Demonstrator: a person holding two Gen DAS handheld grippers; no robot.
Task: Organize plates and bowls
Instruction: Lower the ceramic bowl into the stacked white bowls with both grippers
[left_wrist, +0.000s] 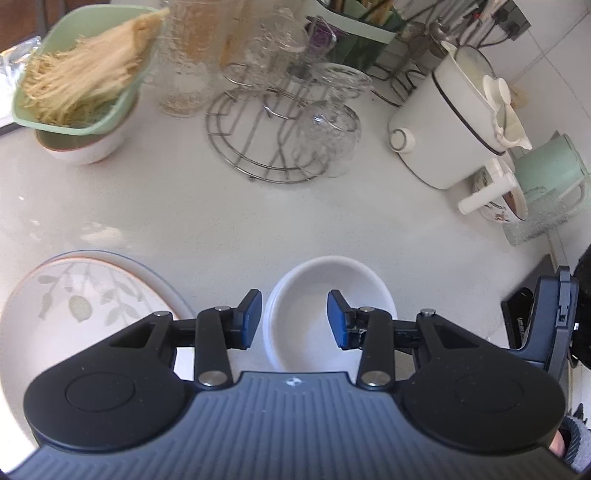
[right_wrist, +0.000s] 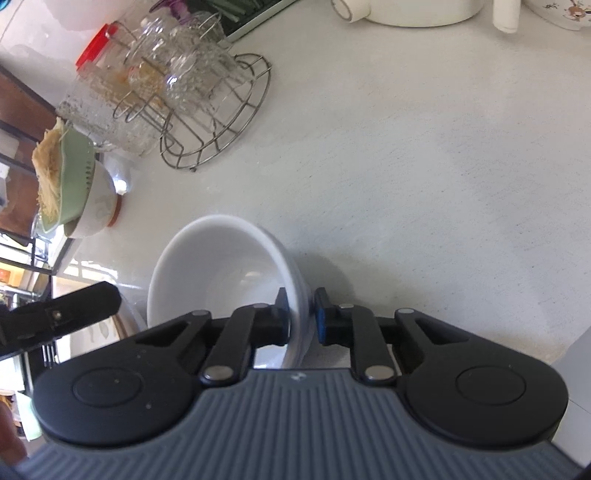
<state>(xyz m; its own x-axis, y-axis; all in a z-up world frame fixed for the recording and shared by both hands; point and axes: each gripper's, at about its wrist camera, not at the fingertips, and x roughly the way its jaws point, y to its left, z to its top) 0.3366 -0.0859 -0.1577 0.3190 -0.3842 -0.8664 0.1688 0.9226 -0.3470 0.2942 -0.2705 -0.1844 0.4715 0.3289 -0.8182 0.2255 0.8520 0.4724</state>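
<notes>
White bowl gripped at its rim on a pale counter, open worktop beyond it.

The right gripper (right_wrist: 300, 317) has its fingers clamped on the rim wall of the round white ceramic bowl (right_wrist: 221, 269), which tilts on the pale speckled countertop (right_wrist: 424, 177). The left gripper (left_wrist: 295, 319) hovers above the same bowl (left_wrist: 314, 295), fingers apart and holding nothing. Just left lies a leaf-patterned ceramic plate (left_wrist: 74, 314). Bare counter stretches ahead to a round wire rack (left_wrist: 266, 147) holding upturned clear glasses; a green colander (left_wrist: 85, 74) of pale noodles sits in a white bowl.
</notes>
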